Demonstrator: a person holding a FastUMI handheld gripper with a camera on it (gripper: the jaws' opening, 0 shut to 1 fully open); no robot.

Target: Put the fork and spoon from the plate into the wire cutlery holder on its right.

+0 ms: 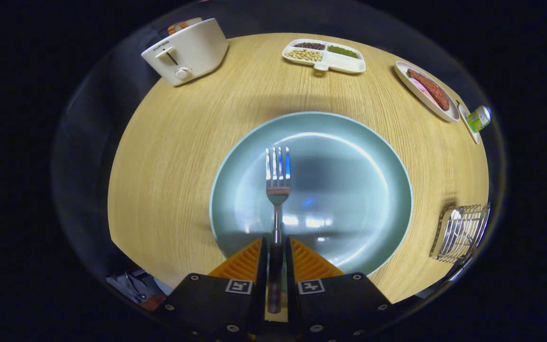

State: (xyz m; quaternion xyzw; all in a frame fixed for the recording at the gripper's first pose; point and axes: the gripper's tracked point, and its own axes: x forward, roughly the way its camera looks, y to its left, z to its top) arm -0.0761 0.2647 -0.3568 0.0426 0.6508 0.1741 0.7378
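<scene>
My gripper point(276, 244) is shut on the handle of a metal fork point(278, 183), both fingers pressed against it. The fork points straight ahead from the fingers, its tines over the middle of a round pale green plate point(349, 190) that lies on the wooden table. I cannot tell whether the tines touch the plate or hang just above it. The wire cutlery holder point(461, 232) stands to the right of the plate, near the table's right edge, with a spoon-like metal piece inside it.
Beyond the plate, a cream toaster point(185, 50) stands at the far left. A white divided tray of beans point(323, 56) sits at the far middle. A white dish with sausage point(428, 90) and a small green can point(478, 118) are at the far right.
</scene>
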